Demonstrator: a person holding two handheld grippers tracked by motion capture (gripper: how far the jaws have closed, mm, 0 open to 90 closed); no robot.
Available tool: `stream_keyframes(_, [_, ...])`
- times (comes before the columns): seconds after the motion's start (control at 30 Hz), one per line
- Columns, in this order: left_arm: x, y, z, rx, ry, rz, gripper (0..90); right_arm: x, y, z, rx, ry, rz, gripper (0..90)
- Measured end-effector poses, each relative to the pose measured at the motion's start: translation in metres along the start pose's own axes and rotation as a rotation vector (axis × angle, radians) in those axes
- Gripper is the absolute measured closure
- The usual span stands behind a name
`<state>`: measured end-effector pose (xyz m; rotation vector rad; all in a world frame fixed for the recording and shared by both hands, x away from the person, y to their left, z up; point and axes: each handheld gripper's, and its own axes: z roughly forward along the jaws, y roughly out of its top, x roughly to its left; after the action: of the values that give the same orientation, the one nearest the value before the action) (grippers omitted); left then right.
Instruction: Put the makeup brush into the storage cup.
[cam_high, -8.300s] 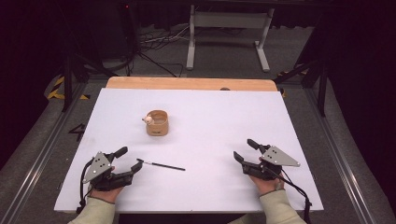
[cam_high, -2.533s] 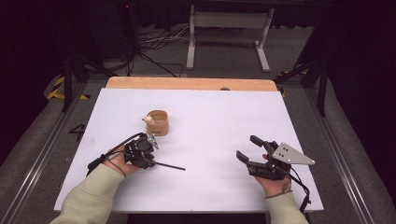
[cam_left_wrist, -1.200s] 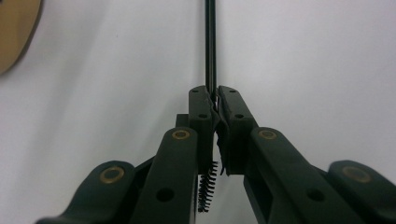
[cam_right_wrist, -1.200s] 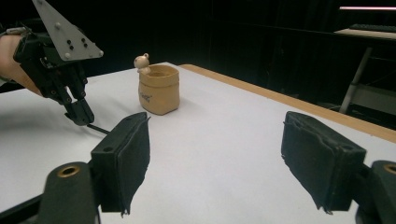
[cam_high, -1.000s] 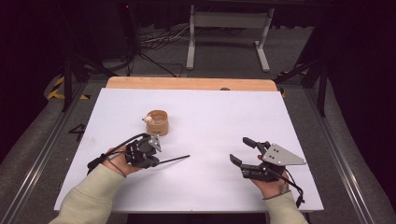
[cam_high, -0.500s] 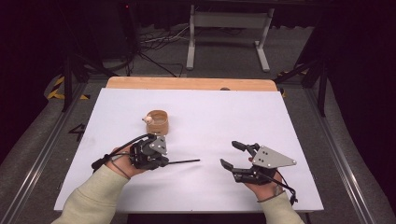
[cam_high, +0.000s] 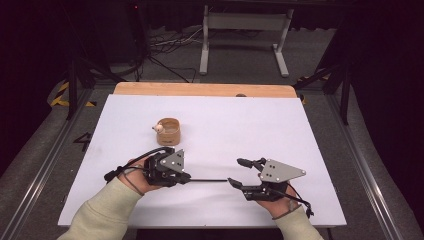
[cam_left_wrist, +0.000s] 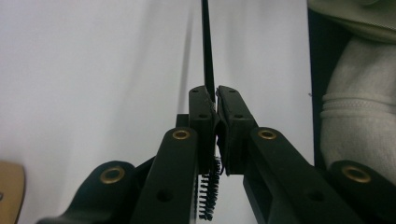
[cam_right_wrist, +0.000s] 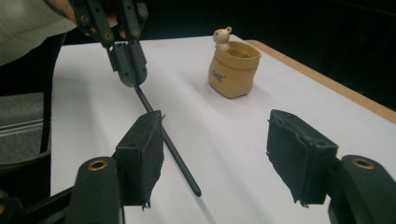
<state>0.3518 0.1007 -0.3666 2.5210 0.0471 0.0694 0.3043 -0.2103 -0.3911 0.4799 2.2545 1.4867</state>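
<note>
Lifted off the white surface (cam_high: 300, 130), the thin black stick (cam_high: 207, 180) is passing hands: left gripper (cam_high: 186, 177) clamping it, right gripper's (cam_right_wrist: 215, 154) parted jaws closing around its free end, not yet pinching.

A thin black pen (cam_high: 210, 180) lies over the plain white table cover (cam_high: 280, 125), whose far edge shows light brown wood (cam_high: 200, 89), while the small pot (cam_high: 169, 131) is tan with a cream figure, and both grippers (cam_high: 187, 179) (cam_high: 235, 172) are black with grey plates.
</note>
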Motion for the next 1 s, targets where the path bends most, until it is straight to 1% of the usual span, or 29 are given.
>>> stream_keyframes(0.03, [0.000, 0.000, 0.000, 0.000, 0.000, 0.000, 85.6, 0.000, 0.000, 0.000, 0.000, 0.000, 0.000, 36.7])
stream_keyframes(0.07, [0.000, 0.001, 0.002, -0.005, -0.015, 0.012, 85.7, 0.002, 0.000, 0.003, 0.018, 0.018, -0.006, 37.6])
stream_keyframes(0.13, [-0.001, 0.002, 0.003, -0.007, -0.021, 0.017, 85.6, 0.003, 0.001, 0.004, 0.033, 0.034, -0.011, 38.1])
stream_keyframes(0.17, [-0.001, 0.002, 0.004, -0.007, -0.026, 0.019, 85.6, 0.003, 0.001, 0.004, 0.033, 0.034, -0.011, 38.1])
stream_keyframes(0.2, [-0.001, 0.003, 0.005, -0.015, -0.038, 0.030, 85.6, 0.004, 0.001, 0.005, 0.036, 0.039, -0.013, 38.4])
stream_keyframes(0.23, [-0.001, 0.003, 0.005, -0.020, -0.045, 0.033, 85.6, 0.004, 0.001, 0.007, 0.044, 0.051, -0.017, 38.6])
stream_keyframes(0.4, [-0.002, 0.005, 0.007, -0.028, -0.062, 0.048, 85.6, 0.008, 0.000, 0.012, 0.083, 0.089, -0.025, 40.8])
stream_keyframes(0.43, [-0.002, 0.005, 0.007, -0.028, -0.062, 0.048, 85.6, 0.008, 0.000, 0.012, 0.083, 0.089, -0.025, 40.8])
stream_keyframes(0.57, [-0.004, 0.005, 0.007, -0.034, -0.062, 0.056, 85.6, 0.010, 0.000, 0.016, 0.128, 0.115, -0.027, 42.8])
stream_keyframes(0.63, [-0.005, 0.006, 0.007, -0.027, -0.060, 0.067, 85.6, 0.011, -0.001, 0.019, 0.159, 0.135, -0.025, 45.0])
stream_keyframes(0.73, [-0.005, 0.006, 0.008, -0.028, -0.064, 0.068, 85.6, 0.012, -0.002, 0.023, 0.206, 0.164, -0.007, 48.1])
stream_keyframes(0.77, [-0.005, 0.006, 0.008, -0.028, -0.066, 0.068, 85.6, 0.012, -0.003, 0.025, 0.224, 0.181, -0.005, 48.7])
stream_keyframes(0.83, [-0.006, 0.006, 0.007, -0.027, -0.069, 0.067, 85.6, 0.012, -0.004, 0.028, 0.241, 0.204, 0.001, 49.1])
stream_keyframes(0.87, [-0.006, 0.007, 0.008, -0.031, -0.073, 0.074, 85.6, 0.012, -0.004, 0.028, 0.241, 0.204, 0.001, 49.1])
stream_keyframes(1.0, [-0.007, 0.007, 0.008, -0.032, -0.075, 0.078, 85.6, 0.012, -0.007, 0.032, 0.273, 0.236, 0.012, 51.5])
